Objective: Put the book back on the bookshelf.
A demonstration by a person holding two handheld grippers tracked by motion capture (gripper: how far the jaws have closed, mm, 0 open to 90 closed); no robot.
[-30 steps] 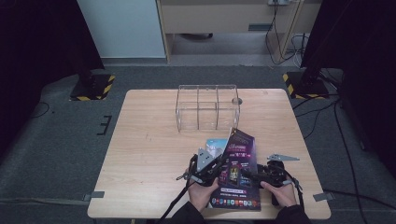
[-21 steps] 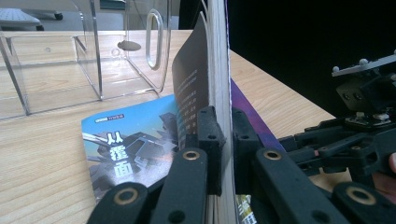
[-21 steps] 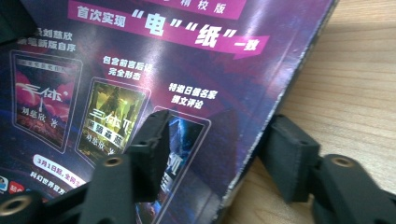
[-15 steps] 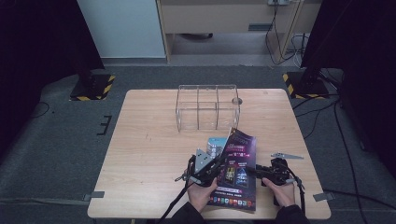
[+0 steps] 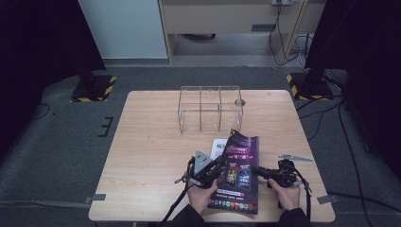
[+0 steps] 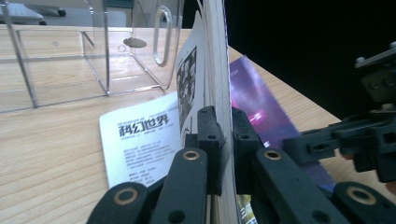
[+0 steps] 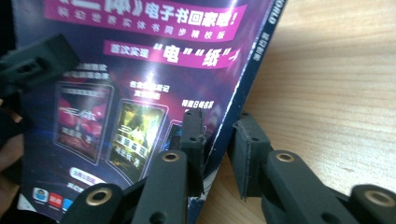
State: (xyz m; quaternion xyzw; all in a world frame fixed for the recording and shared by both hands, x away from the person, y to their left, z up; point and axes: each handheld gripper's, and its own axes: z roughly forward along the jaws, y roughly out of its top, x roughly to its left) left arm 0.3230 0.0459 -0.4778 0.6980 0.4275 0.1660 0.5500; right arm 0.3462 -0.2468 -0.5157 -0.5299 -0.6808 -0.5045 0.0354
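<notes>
right claw (image 7: 217,135) closer around magazine (image 5: 238,172)

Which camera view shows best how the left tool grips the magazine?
The left gripper view: the left tool has both pads pressed on the magazine edge. The high view shows the whole purple cover, but the grip is too small there. The right gripper view shows the cover print.

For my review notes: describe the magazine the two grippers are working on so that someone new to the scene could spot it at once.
Start at the wooden table and its clear plastic organizer near the far edge. Nearer the person lies a glossy purple magazine, with the left gripper shut on one edge and the right gripper at the other. Its dark cover with bright printed panels sets it apart from the white booklet beneath.
</notes>
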